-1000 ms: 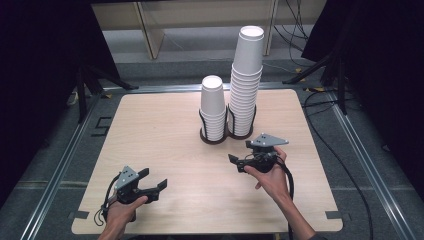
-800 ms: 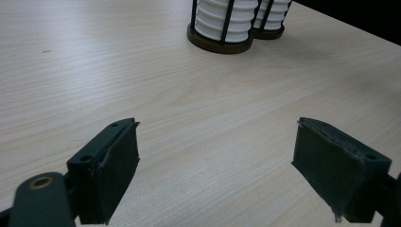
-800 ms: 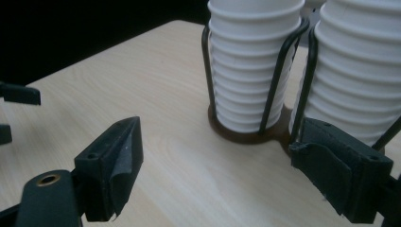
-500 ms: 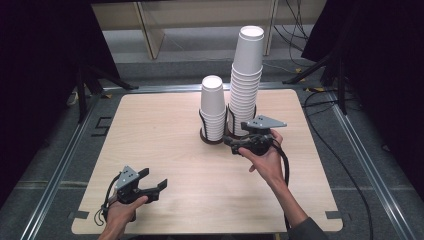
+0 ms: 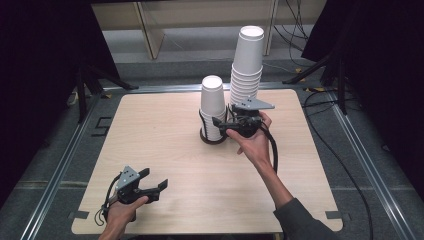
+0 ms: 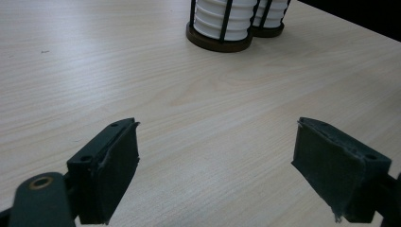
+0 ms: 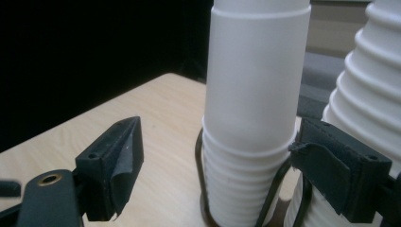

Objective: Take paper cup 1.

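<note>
A: Counter [image 5: 150, 150] colour?
B: Pale wood, fine grain lines. Both stacks of paper cups, short stack [image 5: 212, 102] and tall stack [image 5: 247, 60], plain white, ribbed where the rims nest.
A: Holder?
B: Cup holder [image 6: 218, 41]: black wire uprights, dark brown round base.
A: Grippers?
B: Left gripper [image 5: 150, 187] and right gripper [image 5: 220, 125] black, jaws dark grey-black; grey plate on each. Sleeve [image 5: 305, 222] dark grey. Floor [image 5: 190, 55] grey.

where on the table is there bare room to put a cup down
The wide left stretch between the short stack and the table's left edge is bare, as is the near middle between the left claw and the person's right forearm. It is crowded around both stacks, where the right claw reaches in.
</note>
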`<state>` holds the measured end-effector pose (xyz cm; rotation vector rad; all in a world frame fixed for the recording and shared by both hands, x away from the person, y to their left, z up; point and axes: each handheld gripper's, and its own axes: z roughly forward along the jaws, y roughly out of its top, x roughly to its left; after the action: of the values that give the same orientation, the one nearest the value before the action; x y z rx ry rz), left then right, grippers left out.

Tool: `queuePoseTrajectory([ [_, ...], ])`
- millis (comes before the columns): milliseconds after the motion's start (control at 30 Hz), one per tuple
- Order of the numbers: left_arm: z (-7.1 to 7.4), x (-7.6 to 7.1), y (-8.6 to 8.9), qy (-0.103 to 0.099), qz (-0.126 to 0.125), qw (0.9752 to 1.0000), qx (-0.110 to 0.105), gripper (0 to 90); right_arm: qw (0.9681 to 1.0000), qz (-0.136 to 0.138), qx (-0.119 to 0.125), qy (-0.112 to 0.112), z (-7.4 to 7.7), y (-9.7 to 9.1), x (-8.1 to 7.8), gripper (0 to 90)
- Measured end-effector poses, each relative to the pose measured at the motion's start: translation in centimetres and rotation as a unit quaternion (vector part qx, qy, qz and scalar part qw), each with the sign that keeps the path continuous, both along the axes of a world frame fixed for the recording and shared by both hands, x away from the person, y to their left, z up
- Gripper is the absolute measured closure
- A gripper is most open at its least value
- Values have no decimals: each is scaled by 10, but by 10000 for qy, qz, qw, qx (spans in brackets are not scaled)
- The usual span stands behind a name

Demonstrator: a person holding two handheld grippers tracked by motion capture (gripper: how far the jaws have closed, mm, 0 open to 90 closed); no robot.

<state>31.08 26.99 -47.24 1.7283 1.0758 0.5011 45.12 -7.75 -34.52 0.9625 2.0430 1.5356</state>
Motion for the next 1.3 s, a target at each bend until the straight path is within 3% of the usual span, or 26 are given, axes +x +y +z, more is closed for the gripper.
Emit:
queuePoseTrajectory([
  [133, 0, 0, 0, -1, -31, 10000, 28, 143, 9998, -183, 4, 21, 5, 10, 10, 179],
  [167, 0, 0, 0, -15, -49, 10000, 24, 143, 9997, -217, 53, 127, 6, 13, 12, 179],
  [233, 1, -1, 0, 35, -22, 9999, 106, 143, 9996, -286, -47, 8, 7, 16, 17, 176],
  [300, 1, -1, 0, 39, -26, 9999, 106, 143, 9994, -342, 2, 30, 7, 21, 19, 189],
  [333, 1, -1, 0, 36, -28, 9999, 107, 143, 9991, -397, -115, -66, 8, 22, 22, 189],
  [433, 0, 0, 0, -29, -67, 10000, 35, 143, 9989, -474, 0, 37, 10, 27, 28, 185],
  [533, 1, -1, 0, 34, -27, 9999, 116, 143, 9978, -652, -81, 97, 12, 31, 33, 177],
  [733, 0, -1, -1, -47, -78, 10000, -5, 143, 9970, -748, -38, 181, 14, 38, 43, 165],
  [767, 0, -1, -2, -50, -63, 10000, -38, 143, 9973, -728, -56, 85, 14, 39, 45, 166],
  [800, 0, -1, -2, -39, -71, 10000, -1, 143, 9969, -755, 8, 231, 14, 40, 44, 161],
  [1000, 0, -1, -2, -13, -67, 10000, 38, 143, 9972, -733, -54, 167, 6, 39, 51, 160],
  [1300, 0, -1, -2, -31, -90, 9999, 39, 143, 9964, -830, 63, 147, 4, 42, 53, 172],
])
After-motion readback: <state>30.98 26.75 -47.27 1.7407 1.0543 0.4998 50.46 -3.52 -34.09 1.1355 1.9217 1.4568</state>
